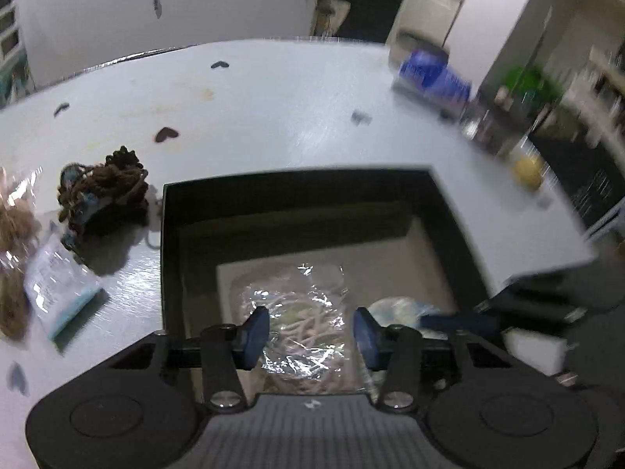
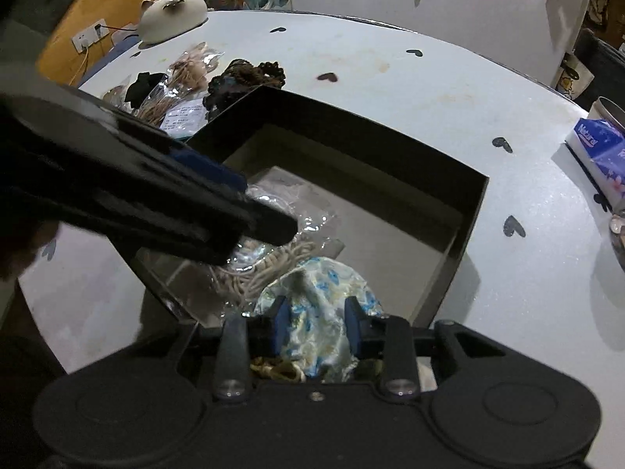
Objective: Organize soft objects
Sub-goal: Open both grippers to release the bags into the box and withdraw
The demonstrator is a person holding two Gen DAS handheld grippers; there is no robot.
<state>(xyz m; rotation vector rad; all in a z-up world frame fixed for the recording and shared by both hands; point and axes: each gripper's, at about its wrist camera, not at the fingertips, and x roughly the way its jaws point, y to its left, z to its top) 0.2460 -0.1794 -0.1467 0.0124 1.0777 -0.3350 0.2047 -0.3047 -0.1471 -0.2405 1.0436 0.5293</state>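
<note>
- Setting: a pale round worktop (image 2: 390, 90) printed with small dark hearts, in a dim room with white panels behind it. An open black box (image 2: 474, 211) stands near the worktop's near edge.
- In the box: a clear plastic bag of cream cord (image 1: 300, 324) lies on the floor of the box; a floral fabric piece (image 2: 324, 312), white with blue and yellow print, lies just beside it toward the near wall.
- Outside the box: a dark brown yarn bundle (image 1: 103, 191) sits just beside the box's far-left corner, with more bagged cord items (image 2: 183, 82) beyond it toward the worktop's left edge. A blue tissue pack (image 2: 593, 148) lies at the right edge.
- Left tongs (image 1: 310, 336): pointed steeply down into the box, jaws part-closed with the cord bag between them. Whether the pads press on the film cannot be told.
- Right tongs (image 2: 316, 326): jaws drawn in on the floral fabric, which bunches between the pads; it appears pinched.
- Handling, cord bag: judged light and limp, and the glossy film is likely slippery. Take hold where the cord bulks under the film, not on loose plastic.
- Handling, fabric: judged light and soft, with a sheen that suggests it may slide. Grip a gathered fold rather than a single layer.
</note>
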